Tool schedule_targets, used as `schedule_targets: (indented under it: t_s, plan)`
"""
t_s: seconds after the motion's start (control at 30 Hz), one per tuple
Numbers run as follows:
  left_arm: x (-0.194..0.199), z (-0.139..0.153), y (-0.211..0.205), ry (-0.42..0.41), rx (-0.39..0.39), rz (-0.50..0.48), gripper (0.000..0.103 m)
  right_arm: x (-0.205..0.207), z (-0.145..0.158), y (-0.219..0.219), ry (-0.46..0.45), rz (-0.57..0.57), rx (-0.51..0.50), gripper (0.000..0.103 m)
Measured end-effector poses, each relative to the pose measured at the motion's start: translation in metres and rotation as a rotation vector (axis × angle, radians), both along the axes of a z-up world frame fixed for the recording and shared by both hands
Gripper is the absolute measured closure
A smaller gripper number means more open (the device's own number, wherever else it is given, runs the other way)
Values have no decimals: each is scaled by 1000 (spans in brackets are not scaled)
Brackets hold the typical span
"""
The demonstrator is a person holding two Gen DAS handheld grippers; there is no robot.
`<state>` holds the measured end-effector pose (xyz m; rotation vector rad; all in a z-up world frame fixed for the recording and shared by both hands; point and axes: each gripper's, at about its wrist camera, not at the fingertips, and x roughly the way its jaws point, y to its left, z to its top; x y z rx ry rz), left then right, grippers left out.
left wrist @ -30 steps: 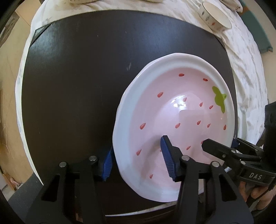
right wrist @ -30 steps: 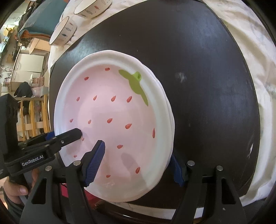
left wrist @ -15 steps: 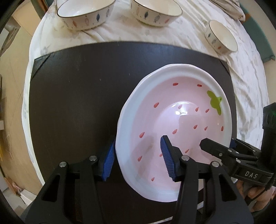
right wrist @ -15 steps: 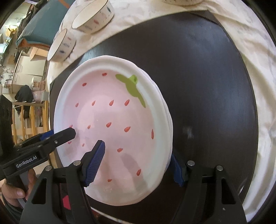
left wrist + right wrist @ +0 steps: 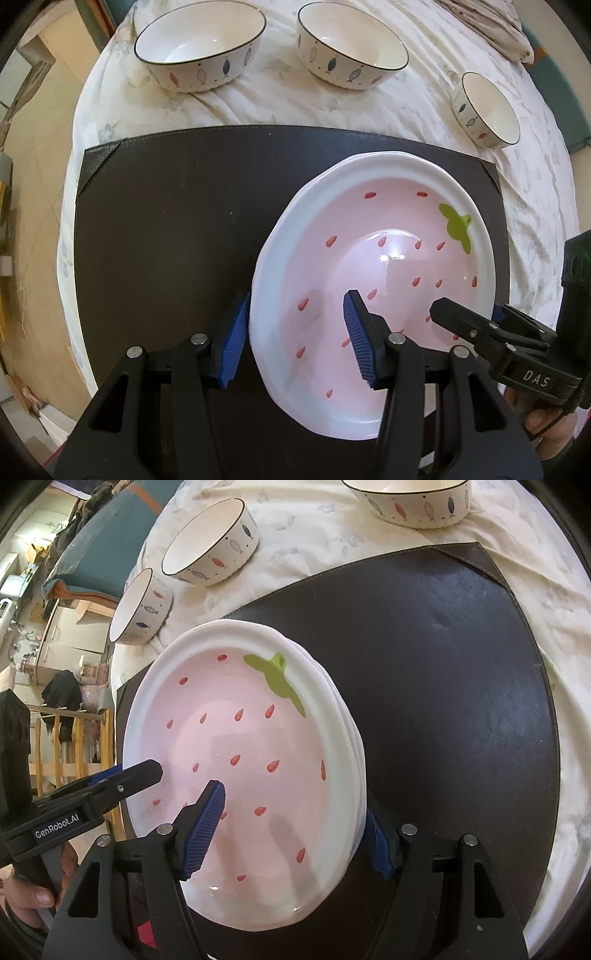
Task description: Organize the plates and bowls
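Note:
A stack of pink strawberry plates (image 5: pixel 373 258) with white rims rests on a dark mat (image 5: pixel 166 229). It also shows in the right wrist view (image 5: pixel 251 760). My left gripper (image 5: pixel 295 339) is open and straddles the stack's left rim, one pad outside, one over the top plate. My right gripper (image 5: pixel 291 830) is open and straddles the opposite rim in the same way. Three fish-patterned bowls stand on the cloth beyond the mat: a large one (image 5: pixel 199 44), a second large one (image 5: pixel 351 44) and a small one (image 5: pixel 487 109).
A white floral cloth (image 5: pixel 406 107) covers the round table under the mat. The table edge drops to the floor at left. A teal chair (image 5: pixel 92 561) and shelving stand beyond the table in the right wrist view.
Both grippers have pulled back and up from the plates, so the bowls at the far side have come into view. The plates stay on the mat; the jaws remain open.

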<state>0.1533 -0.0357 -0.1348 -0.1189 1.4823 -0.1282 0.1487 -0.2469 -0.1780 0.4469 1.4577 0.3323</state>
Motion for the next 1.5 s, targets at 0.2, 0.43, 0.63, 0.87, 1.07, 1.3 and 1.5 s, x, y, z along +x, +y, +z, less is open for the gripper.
schedule_targets:
  t_s: [0.2,0.43,0.63,0.87,1.07,1.3,1.5]
  plan:
    - [0,13,3,-72,46,-11,55,-1,2,3,-15,16,-30,31]
    - [-6,33,16,-215,109,16,55,-5,16,4,-85,15,-95,32]
    - [-14,51,19,-307,86,27,52,-13,41,-3,-213,-22,-113,31]
    - [-29,76,16,-451,46,48,20,-24,67,-13,-308,-72,-110,16]
    - [-34,90,17,-484,121,69,19,-28,89,-20,-358,-121,-41,6]
    - [-18,87,8,-452,145,129,0,-28,99,-29,-363,-103,-27,0]
    - [-6,93,-16,-422,161,137,0,-25,121,-54,-414,-162,-26,0]
